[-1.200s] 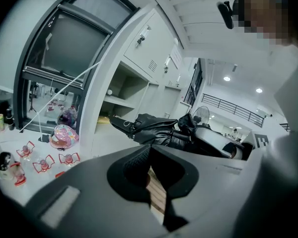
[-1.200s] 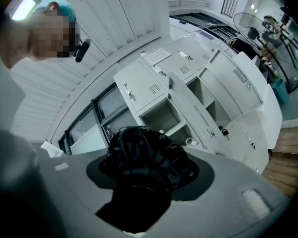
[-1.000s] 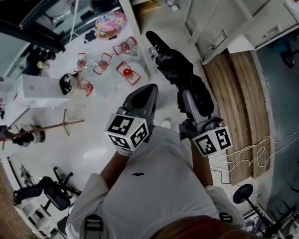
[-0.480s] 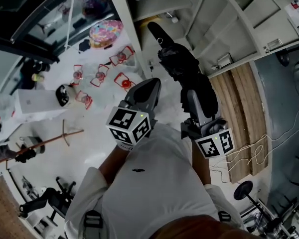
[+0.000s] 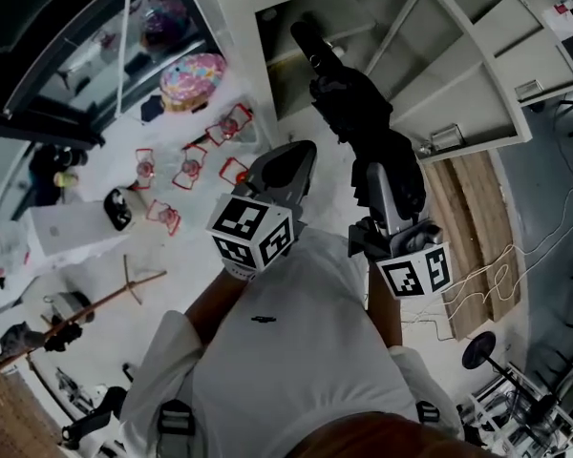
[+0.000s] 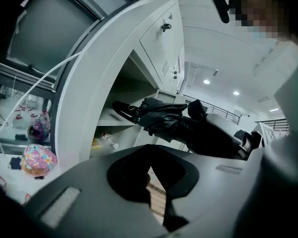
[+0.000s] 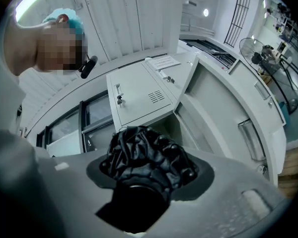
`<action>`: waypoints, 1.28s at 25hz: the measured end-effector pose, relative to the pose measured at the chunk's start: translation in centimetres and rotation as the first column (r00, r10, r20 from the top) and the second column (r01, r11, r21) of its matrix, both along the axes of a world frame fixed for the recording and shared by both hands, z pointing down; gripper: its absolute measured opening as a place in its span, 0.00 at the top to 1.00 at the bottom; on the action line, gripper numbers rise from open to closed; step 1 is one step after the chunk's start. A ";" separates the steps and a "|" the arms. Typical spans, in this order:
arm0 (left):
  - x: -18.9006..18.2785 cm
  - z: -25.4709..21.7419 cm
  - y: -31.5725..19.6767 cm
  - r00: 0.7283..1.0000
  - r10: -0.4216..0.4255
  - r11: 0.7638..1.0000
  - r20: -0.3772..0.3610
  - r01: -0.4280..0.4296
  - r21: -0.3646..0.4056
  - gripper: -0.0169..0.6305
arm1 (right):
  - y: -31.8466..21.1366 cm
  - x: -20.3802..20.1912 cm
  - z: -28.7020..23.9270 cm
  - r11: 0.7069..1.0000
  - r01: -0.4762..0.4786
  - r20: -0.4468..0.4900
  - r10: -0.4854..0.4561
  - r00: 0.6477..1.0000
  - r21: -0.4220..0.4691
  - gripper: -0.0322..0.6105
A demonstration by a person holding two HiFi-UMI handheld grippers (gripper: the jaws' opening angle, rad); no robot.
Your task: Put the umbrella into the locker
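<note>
Black umbrella (image 5: 358, 122) in right gripper (image 5: 380, 181), locker (image 5: 477, 74) open

Black umbrella (image 5: 351, 113); white locker (image 5: 479, 72); brown floor planks (image 5: 477, 222).

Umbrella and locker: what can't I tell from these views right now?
- Right gripper view: umbrella fabric bunched in the right gripper's jaws hides its tip and part of the locker opening.
- Head view: the tip overlaps the opening, but whether it is inside cannot be told.
- Left gripper view: the left gripper's body covers the locker's lower part; shelf items too small to name.
</note>
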State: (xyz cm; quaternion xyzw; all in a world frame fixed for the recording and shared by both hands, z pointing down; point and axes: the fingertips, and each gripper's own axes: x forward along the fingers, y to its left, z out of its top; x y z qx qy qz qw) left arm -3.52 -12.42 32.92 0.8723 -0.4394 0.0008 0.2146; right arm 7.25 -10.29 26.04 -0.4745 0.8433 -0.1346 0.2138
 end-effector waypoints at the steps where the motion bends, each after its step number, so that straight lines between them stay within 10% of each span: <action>1: -0.1 0.0 -0.4 1.000 0.019 1.000 0.004 -0.019 0.002 0.96 | -0.3 -0.2 0.0 1.000 -0.019 0.003 0.019 1.000 0.003 0.55; 32: -0.4 1.4 -3.8 0.990 0.139 0.990 0.022 -0.138 -0.034 0.96 | -8.0 -2.6 2.0 0.993 -0.117 -0.056 0.117 0.992 0.008 0.55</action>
